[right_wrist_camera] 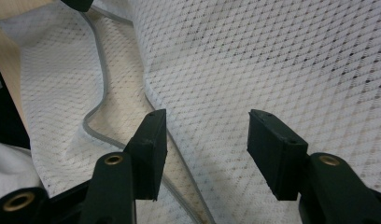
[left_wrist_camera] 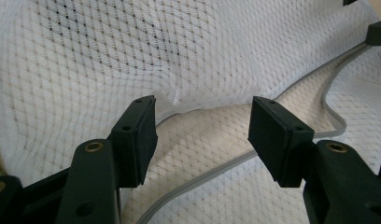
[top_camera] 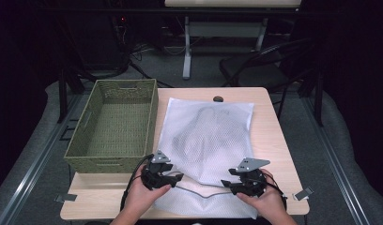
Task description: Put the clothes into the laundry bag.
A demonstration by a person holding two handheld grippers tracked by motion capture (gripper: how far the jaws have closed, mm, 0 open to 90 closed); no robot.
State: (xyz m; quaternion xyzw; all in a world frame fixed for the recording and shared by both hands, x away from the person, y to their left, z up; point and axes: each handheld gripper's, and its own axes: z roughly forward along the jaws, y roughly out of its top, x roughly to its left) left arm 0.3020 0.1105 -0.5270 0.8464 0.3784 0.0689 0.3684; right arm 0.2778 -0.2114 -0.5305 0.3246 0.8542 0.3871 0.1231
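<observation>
A white mesh laundry bag (top_camera: 206, 140) lies flat on the worktop (top_camera: 269, 136), beside a woven basket (top_camera: 115, 123). It looks light and floppy. Both grippers, left (top_camera: 176, 177) and right (top_camera: 226, 183), hover wide-jawed at its grey-edged opening (left_wrist_camera: 198, 182), the likeliest hold.

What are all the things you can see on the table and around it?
Mesh laundry bag: one, white, lying flat down the middle of the table, something darker showing through the mesh; its grey-edged opening at the near end.
Woven basket: one, olive green, on the table's left side beside the bag, nothing visible inside.
Table: one, light wood.
Small round thing: one, dark, at the table's far edge; too small to tell what it is.
Chair: one, black, beyond the table on the right.
Second table: one, white legs, far back.
Left gripper: one, black, open over the bag's near edge.
Right gripper: one, black, open over the bag's near edge.
</observation>
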